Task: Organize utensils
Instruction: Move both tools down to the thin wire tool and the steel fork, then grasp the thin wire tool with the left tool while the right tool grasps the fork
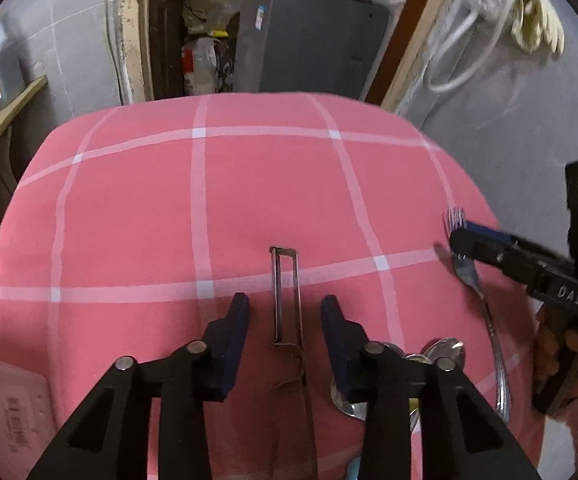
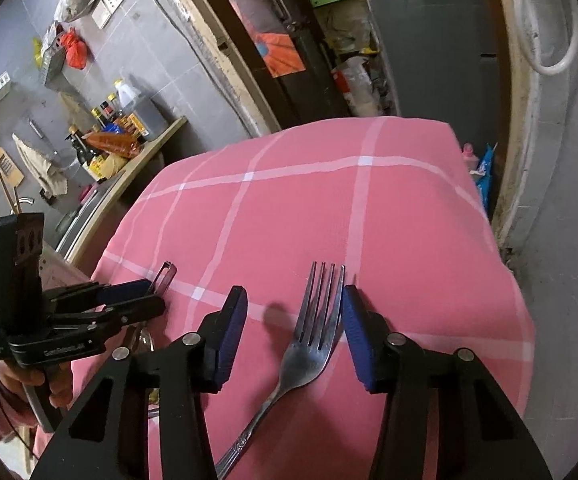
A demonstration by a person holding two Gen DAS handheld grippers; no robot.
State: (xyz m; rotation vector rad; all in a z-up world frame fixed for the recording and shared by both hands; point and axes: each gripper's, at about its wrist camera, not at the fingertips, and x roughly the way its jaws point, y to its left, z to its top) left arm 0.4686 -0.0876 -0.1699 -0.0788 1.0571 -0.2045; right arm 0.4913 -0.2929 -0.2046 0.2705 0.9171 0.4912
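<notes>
A metal peeler (image 1: 287,296) lies on the pink checked tablecloth (image 1: 169,208), lengthwise between my left gripper's (image 1: 285,308) open blue fingers, untouched. Spoons (image 1: 445,354) lie just right of it, partly hidden by the right finger. A steel fork (image 2: 313,344) lies on the cloth (image 2: 389,232) between my right gripper's (image 2: 293,300) open fingers, its tines close to the right pad (image 2: 355,324). The fork (image 1: 469,276) and right gripper (image 1: 459,240) show at the right of the left wrist view. The left gripper (image 2: 151,292) shows at the left of the right wrist view.
A kitchen counter with sauce bottles (image 2: 121,136) stands left of the table. A grey fridge (image 1: 313,40) stands behind the table's far edge. A pink box (image 1: 5,412) sits at the near left. The table's right edge drops by a tiled wall (image 2: 561,240).
</notes>
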